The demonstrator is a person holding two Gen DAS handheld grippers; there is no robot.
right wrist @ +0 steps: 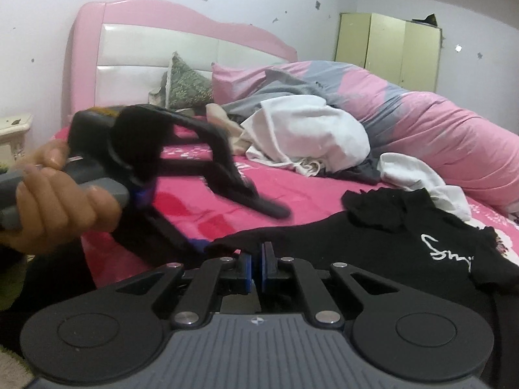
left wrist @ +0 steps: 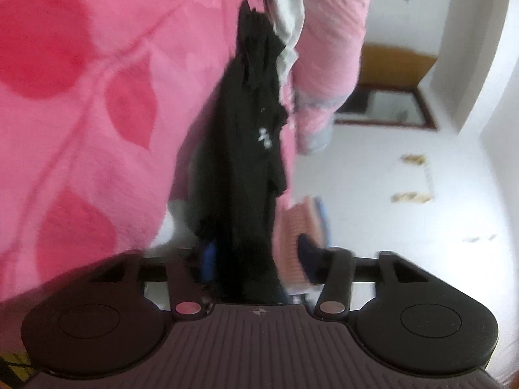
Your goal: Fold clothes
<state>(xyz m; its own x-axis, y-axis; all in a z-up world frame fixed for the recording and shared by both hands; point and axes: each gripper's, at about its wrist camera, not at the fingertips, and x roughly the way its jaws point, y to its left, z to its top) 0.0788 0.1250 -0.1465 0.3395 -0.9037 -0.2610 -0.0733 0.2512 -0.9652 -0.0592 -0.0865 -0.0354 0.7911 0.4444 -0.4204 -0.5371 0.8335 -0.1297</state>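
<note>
Black shirt (right wrist: 405,227) crumpled, lower right of right view, on pink bed (right wrist: 227,191). Right claw (right wrist: 256,269) pinches its hem; left claw (left wrist: 259,269) spread, cloth between fingers. Keep pinch firm, pull edge taut, flatten before folding.

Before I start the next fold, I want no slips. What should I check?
1. Right gripper shut on the black shirt edge: ok.
2. Left gripper gripping the shirt: not ok, jaws open.
3. Shirt lying flat: not ok, bunched.
4. Bare pink bedspread beside the shirt: ok.
5. White garment apart from the shirt: cannot tell.
</note>
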